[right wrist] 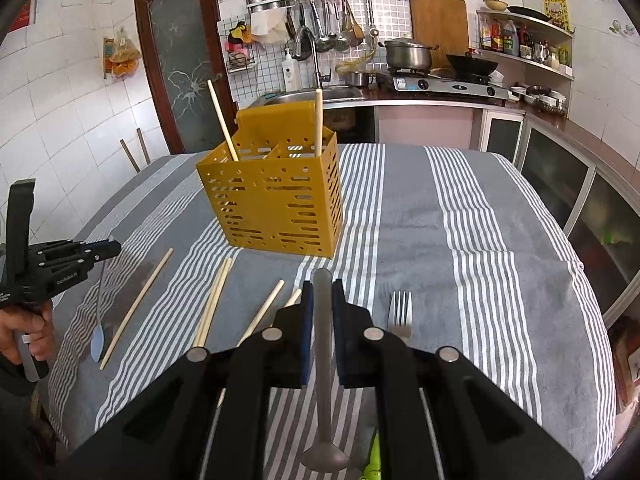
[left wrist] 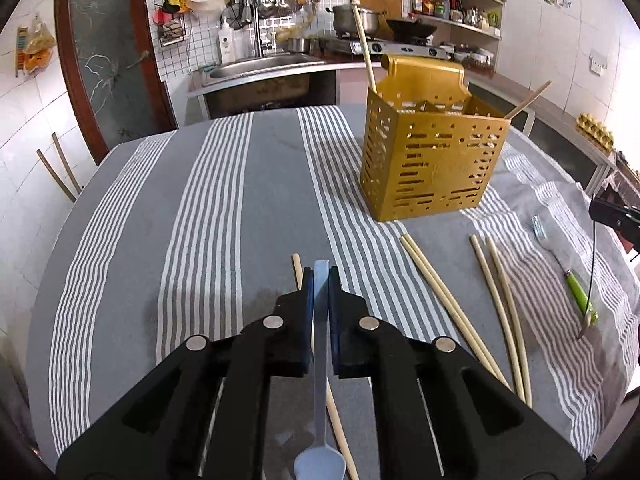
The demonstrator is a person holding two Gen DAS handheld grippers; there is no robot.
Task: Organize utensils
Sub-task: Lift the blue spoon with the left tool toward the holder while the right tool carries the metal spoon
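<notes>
My left gripper (left wrist: pixel 321 276) is shut on the handle of a metal spoon (left wrist: pixel 320 464), whose bowl hangs back toward the camera above the striped cloth. In the right wrist view my right gripper (right wrist: pixel 322 284) is shut on a second, grey spoon (right wrist: pixel 323 456) the same way. The yellow perforated utensil basket (left wrist: pixel 432 160) (right wrist: pixel 276 196) stands ahead, with two chopsticks (right wrist: pixel 222 120) upright inside it. Several loose chopsticks (left wrist: pixel 444 304) (right wrist: pixel 214 304) lie in front of it. A green-handled fork (left wrist: pixel 560 256) (right wrist: pixel 401 312) lies flat near the right gripper.
The grey striped tablecloth (left wrist: pixel 224 208) covers a round table that drops off at both sides. Behind it run a counter with a sink (right wrist: pixel 316 96), a stove with a pot (right wrist: pixel 408 54) and a wok (right wrist: pixel 472 64), and shelves. A hand (right wrist: pixel 24 332) holds the left gripper's grip.
</notes>
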